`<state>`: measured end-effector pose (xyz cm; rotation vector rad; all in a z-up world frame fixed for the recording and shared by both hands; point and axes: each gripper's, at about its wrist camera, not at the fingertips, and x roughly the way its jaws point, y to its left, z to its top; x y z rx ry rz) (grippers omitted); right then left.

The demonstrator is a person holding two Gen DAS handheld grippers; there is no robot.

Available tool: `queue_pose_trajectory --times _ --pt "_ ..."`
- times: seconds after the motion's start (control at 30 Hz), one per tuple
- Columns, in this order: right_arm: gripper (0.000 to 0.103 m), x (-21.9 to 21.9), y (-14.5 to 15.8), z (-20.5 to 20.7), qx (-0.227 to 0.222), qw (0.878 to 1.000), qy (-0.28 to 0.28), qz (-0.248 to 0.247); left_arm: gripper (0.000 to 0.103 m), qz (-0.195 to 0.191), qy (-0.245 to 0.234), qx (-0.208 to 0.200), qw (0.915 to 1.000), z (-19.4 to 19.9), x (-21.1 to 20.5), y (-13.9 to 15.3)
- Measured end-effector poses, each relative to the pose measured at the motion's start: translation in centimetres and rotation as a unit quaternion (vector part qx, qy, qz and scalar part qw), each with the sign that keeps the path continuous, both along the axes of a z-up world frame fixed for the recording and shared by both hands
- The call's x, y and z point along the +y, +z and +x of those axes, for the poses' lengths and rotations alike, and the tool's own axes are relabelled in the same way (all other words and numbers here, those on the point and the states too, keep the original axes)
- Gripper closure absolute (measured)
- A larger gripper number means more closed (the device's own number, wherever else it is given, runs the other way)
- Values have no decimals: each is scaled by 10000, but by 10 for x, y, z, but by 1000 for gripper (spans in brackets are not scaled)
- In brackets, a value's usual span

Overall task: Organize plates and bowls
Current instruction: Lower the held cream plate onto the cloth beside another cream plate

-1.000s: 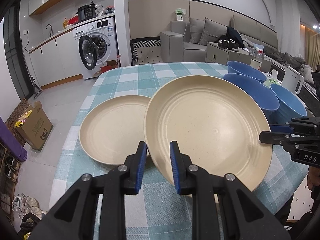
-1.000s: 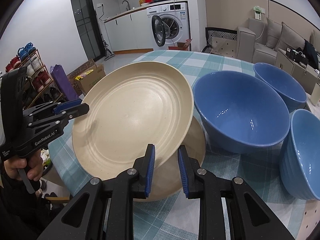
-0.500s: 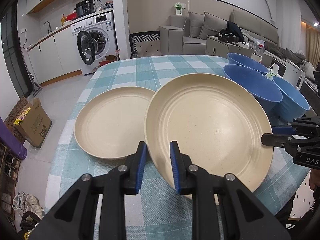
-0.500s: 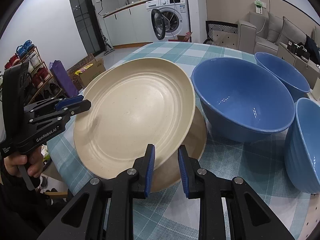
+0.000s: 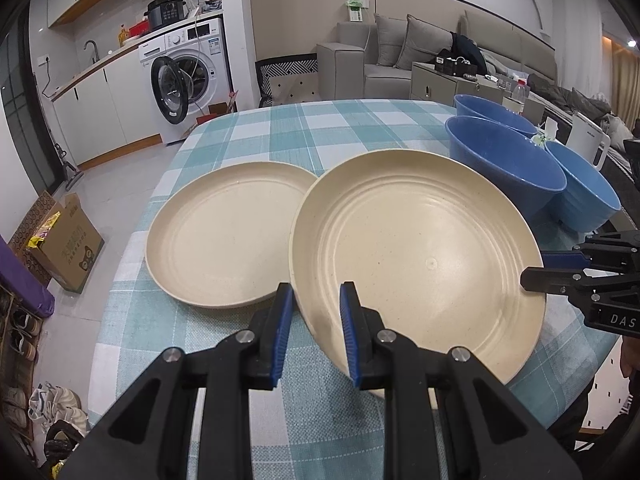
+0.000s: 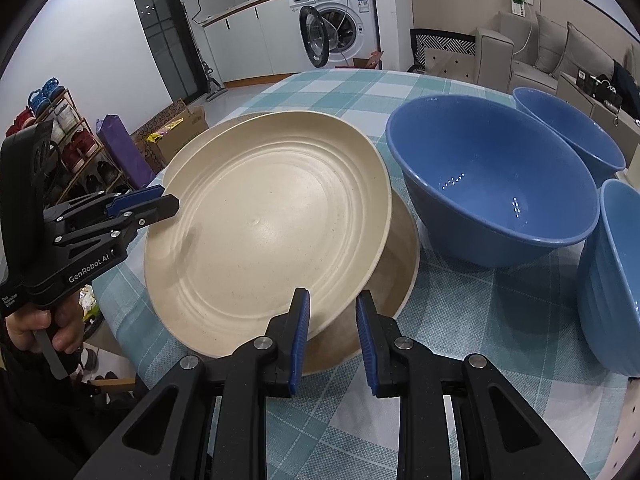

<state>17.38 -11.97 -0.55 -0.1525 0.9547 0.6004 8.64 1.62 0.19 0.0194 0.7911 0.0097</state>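
- Table (image 5: 360, 128) with a teal-and-white check cloth carries everything; sofa and washing machine (image 5: 188, 68) well behind it.
- Three blue bowls (image 6: 488, 184) grouped on the right side of the table, just beside each other, all upright.
- Cream plate (image 5: 416, 248) is lifted and tilted, pinched on opposite rims by both grippers. Its far-left edge overlaps the second plate.
- Second cream plate (image 5: 224, 236) lies flat on the cloth at the left. In the right wrist view it sits mostly under the lifted one.
- Left gripper (image 5: 314, 312): fingers nearly together, clamping the lifted plate's near rim.
- Right gripper (image 6: 333, 316): fingers nearly together, clamping the rim on the side nearest the bowls.
- Person's hand (image 6: 44, 324) wraps the left gripper's handle, low at the table edge.
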Motion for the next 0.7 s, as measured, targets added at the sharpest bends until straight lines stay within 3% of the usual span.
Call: queue_pose_trajectory --times 0.7 --pt "76 0 -10 7 -59 9989 -291 -365 82 -9 -215 207 9996 8 -9 -12"
